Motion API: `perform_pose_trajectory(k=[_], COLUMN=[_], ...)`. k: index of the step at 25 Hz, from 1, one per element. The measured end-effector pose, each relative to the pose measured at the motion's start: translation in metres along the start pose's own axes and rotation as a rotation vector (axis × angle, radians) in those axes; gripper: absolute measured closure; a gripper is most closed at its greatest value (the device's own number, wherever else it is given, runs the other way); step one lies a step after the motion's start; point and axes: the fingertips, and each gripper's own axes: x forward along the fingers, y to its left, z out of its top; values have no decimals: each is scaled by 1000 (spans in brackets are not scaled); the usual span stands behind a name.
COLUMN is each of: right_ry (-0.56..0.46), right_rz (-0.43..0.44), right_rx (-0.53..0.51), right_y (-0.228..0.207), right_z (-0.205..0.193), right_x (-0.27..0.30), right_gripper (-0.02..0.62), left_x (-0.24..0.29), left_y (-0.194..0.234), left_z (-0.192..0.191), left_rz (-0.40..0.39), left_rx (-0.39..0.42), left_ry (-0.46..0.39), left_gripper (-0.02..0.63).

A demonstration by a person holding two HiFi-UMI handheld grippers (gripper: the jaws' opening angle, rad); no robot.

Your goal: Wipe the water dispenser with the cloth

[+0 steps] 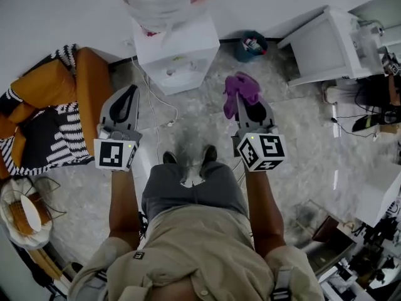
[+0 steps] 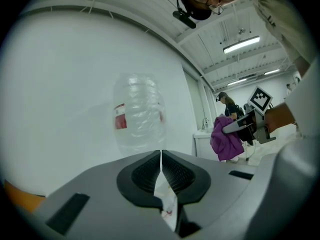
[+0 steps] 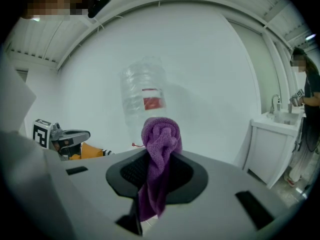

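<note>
— Why is the cloth [image 1: 237, 86] being pinched, bunched, in the right gripper [image 1: 244, 104]?
— Likely a wiping pad is being offered to the water dispenser [image 1: 177, 55], top centre, not yet touched; the left gripper [image 1: 133, 90] is being held pressed together, empty

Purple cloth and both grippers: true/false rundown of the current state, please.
1. The right gripper is shut on the purple cloth. True.
2. The left gripper also grips a cloth. False: its jaws are together with nothing between them.
3. The cloth is pressed against the water dispenser. False: it is held apart from the dispenser, in front of it.
4. A clear bottle sits on top of the dispenser. True.
</note>
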Motion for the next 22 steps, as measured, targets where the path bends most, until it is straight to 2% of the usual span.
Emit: perform_pose_trajectory(k=[4,7,11,17,22], right_ry=[-22,-32,-51,-56,-109], right_rz=[21,39,55,89,51], right_rx=[-13,-33,-32,-44,-75], right_y=[-21,-26,-29,-18,-12], right_z=[-43,-84,-153,-281,-383], right_x=[60,98,147,200,237], right_gripper=[514,514,514,514,514], left_x=[16,23,41,61,67], left_y=[33,50,48,39,29], left_z=[-59,-116,-186,-279,-352], left_rz=[150,214,198,178,188], left_rx=[20,-8,23,74,108], left_ry=[-28,-9,-12,-63,-83], left_gripper=[580,580,580,580,580])
